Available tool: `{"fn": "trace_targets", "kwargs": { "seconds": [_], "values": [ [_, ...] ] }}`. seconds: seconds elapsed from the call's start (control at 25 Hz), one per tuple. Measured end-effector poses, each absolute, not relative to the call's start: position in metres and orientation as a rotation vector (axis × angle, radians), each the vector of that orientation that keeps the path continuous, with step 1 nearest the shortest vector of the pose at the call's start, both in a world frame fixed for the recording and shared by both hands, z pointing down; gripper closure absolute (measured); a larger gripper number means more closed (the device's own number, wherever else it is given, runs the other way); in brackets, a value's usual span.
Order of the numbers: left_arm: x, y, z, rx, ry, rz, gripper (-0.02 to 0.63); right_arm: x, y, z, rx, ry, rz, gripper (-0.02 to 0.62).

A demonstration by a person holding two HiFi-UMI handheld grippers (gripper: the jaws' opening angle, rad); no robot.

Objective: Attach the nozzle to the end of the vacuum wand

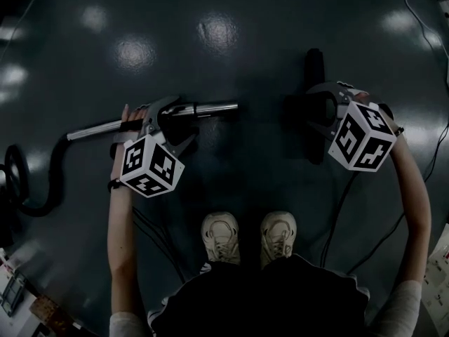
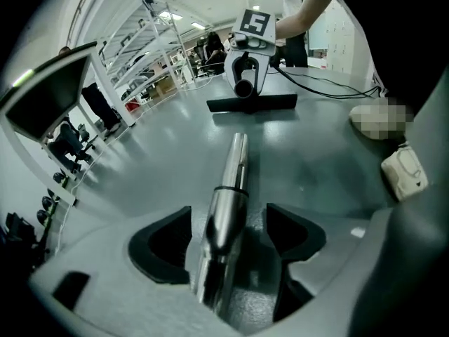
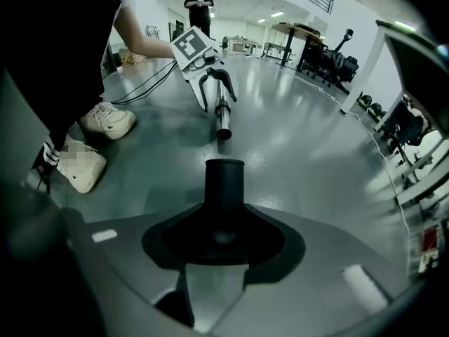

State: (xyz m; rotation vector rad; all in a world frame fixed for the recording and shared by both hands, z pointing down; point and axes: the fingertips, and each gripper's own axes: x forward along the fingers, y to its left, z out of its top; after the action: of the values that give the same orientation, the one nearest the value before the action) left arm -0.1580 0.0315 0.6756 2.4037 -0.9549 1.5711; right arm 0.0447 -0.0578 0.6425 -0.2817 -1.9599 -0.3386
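**A:** Where is the wand?

**B:** The chrome metal vacuum wand [image 1: 203, 109] lies across the left middle of the head view, with its open end pointing right. A black hose [image 1: 55, 177] curls from its other end toward the lower left edge

**A:** Are the left tongs gripping it?

**B:** No. The left tongs [image 2: 228, 234] straddle it with the jaws apart. In the left gripper view the tube runs up the frame between the two dark pads. There is a clear gap at the right pad, and the left pad stands just beside the tube without pressing on it

**A:** And the nozzle?

**B:** The black plastic floor nozzle [image 1: 314, 65] is right of centre in the head view, its long bar running up and down the frame. The right tongs [image 3: 223, 237] are clamped on its neck. In the right gripper view the round socket sticks out past the jaws at mid-frame, facing the wand's open end higher up

**A:** Are they joined?

**B:** Not yet. Bare glossy dark grey floor [image 1: 231, 20] shows between the socket and the tube end. A pair of white shoes [image 1: 221, 237] stands at the bottom centre of the head view
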Motion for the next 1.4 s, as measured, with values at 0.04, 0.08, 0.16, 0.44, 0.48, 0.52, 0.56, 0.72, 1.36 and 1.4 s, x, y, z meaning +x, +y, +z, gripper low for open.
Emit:
{"fn": "trace_targets", "kwargs": {
  "seconds": [0.04,0.08,0.16,0.44,0.48,0.52,0.56,0.72,1.36,1.4],
  "values": [
    [-0.159,0.029,0.679,2.4,-0.959,1.594,0.271,0.042,-0.054,0.644,-0.281,-1.978,-0.321,0.419],
    [-0.161,0.026,0.682,2.397,-0.962,1.622,0.273,0.039,-0.052,0.645,-0.278,-1.995,-0.311,0.419],
    [-0.164,0.024,0.688,2.397,-0.946,1.65,0.308,0.032,-0.049,0.646,-0.27,-2.017,-0.3,0.419],
    [-0.167,0.034,0.692,2.458,-0.855,1.677,0.396,0.017,-0.041,0.647,-0.266,-2.053,-0.283,0.419],
    [-0.165,0.036,0.691,2.468,-0.835,1.68,0.399,0.016,-0.039,0.646,-0.268,-2.06,-0.287,0.419],
    [-0.161,0.037,0.687,2.481,-0.822,1.667,0.4,0.016,-0.037,0.646,-0.273,-2.065,-0.291,0.419],
    [-0.155,0.038,0.681,2.499,-0.818,1.64,0.399,0.017,-0.035,0.646,-0.281,-2.069,-0.297,0.419],
    [-0.131,0.04,0.655,2.578,-0.806,1.535,0.399,0.012,-0.026,0.643,-0.321,-2.068,-0.329,0.419],
    [-0.127,0.04,0.639,2.635,-0.803,1.462,0.4,-0.019,-0.003,0.627,-0.406,-2.057,-0.344,0.42],
    [-0.127,0.039,0.64,2.634,-0.805,1.467,0.399,-0.019,-0.004,0.625,-0.392,-2.053,-0.358,0.42]
  ]
}}
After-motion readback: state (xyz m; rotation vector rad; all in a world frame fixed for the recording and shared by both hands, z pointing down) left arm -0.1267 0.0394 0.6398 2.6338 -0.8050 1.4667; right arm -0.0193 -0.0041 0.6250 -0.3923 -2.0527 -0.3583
